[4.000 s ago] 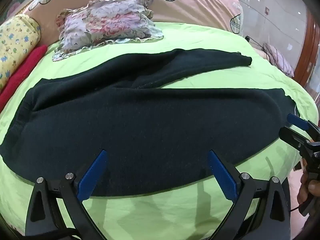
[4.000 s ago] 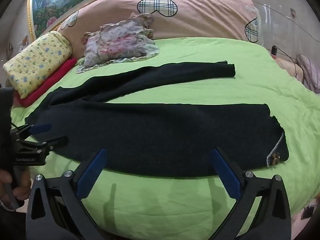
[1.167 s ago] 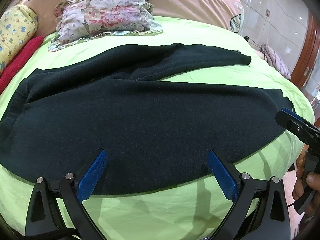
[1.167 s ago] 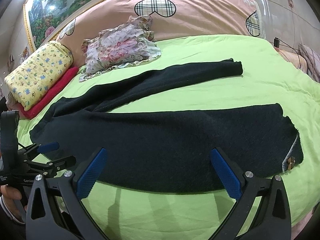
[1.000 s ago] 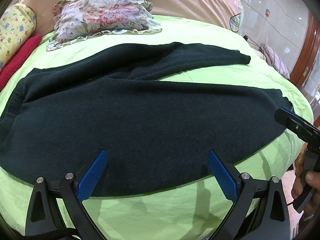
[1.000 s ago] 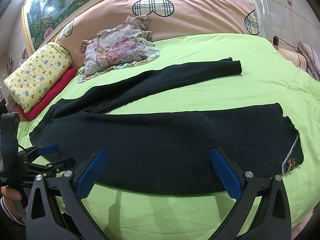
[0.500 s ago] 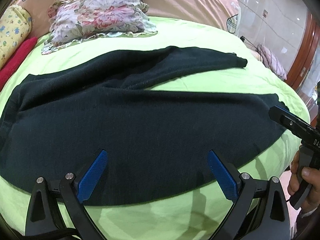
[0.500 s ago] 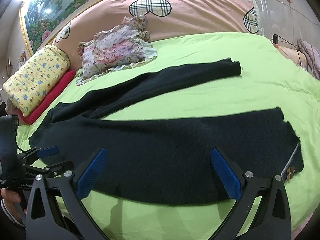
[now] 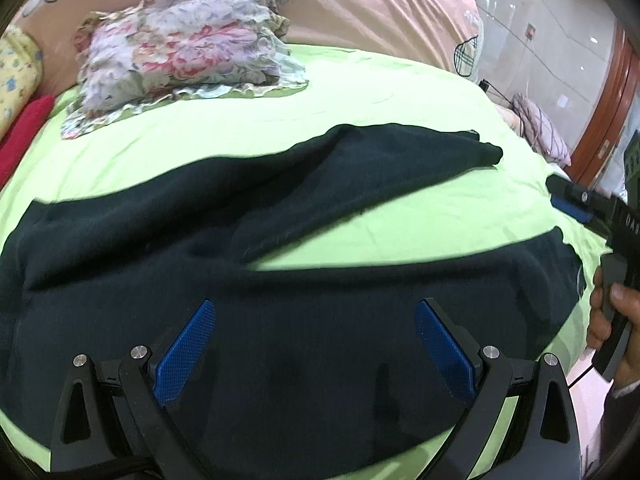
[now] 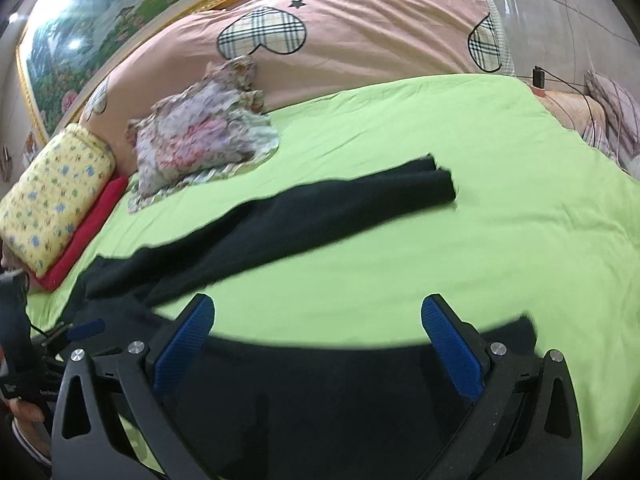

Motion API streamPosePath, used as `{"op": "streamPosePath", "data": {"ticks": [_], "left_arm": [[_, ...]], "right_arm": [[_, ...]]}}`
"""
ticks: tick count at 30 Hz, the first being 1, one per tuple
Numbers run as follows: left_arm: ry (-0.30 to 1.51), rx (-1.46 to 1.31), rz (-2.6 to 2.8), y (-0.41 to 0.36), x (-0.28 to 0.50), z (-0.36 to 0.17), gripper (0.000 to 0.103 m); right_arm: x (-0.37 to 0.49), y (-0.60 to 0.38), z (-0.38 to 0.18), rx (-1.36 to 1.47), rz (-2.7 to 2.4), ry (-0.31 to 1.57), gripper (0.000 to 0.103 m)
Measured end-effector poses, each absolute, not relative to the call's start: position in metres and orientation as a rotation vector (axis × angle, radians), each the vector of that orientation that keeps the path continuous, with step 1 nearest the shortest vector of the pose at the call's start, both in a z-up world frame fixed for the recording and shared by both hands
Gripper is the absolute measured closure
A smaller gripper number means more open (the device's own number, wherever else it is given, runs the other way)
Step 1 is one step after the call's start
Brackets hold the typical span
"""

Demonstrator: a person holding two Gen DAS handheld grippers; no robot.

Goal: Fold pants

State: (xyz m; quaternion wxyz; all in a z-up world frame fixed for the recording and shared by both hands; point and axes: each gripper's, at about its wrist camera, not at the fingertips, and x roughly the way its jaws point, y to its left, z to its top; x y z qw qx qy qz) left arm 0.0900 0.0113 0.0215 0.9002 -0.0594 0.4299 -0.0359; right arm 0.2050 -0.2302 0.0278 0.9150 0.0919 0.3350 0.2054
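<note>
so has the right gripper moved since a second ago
Yes. The right gripper went forward over the pants; its fingers now reach the near leg's far edge, closer to the floral pillow.

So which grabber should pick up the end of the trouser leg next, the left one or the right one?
Probably the right gripper. It hangs open over the cuff end of the near leg of the black pants. The left gripper, also open, is over the wide waist part, farther from that cuff.
</note>
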Motion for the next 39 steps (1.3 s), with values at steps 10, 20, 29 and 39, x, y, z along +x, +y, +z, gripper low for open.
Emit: {"op": "streamPosePath", "data": {"ticks": [10, 20, 29, 39], "left_arm": [[0.885, -0.044, -0.163, 0.001, 0.172, 0.037, 0.003], [0.947, -0.007, -0.244, 0.005, 0.268, 0.034, 0.003], [1.043, 0.061, -0.337, -0.013, 0.328, 0.010, 0.003], [1.157, 0.041, -0.462, -0.028, 0.353, -0.010, 0.055]], "right_arm": [[0.294, -0.260, 0.050, 0.253, 0.411, 0.760, 0.001], [0.389, -0.274, 0.034, 0.235, 0.375, 0.893, 0.032], [0.433, -0.271, 0.004, 0.209, 0.400, 1.008, 0.040], [0.433, -0.286, 0.010, 0.300, 0.471, 0.999, 0.094]]}}
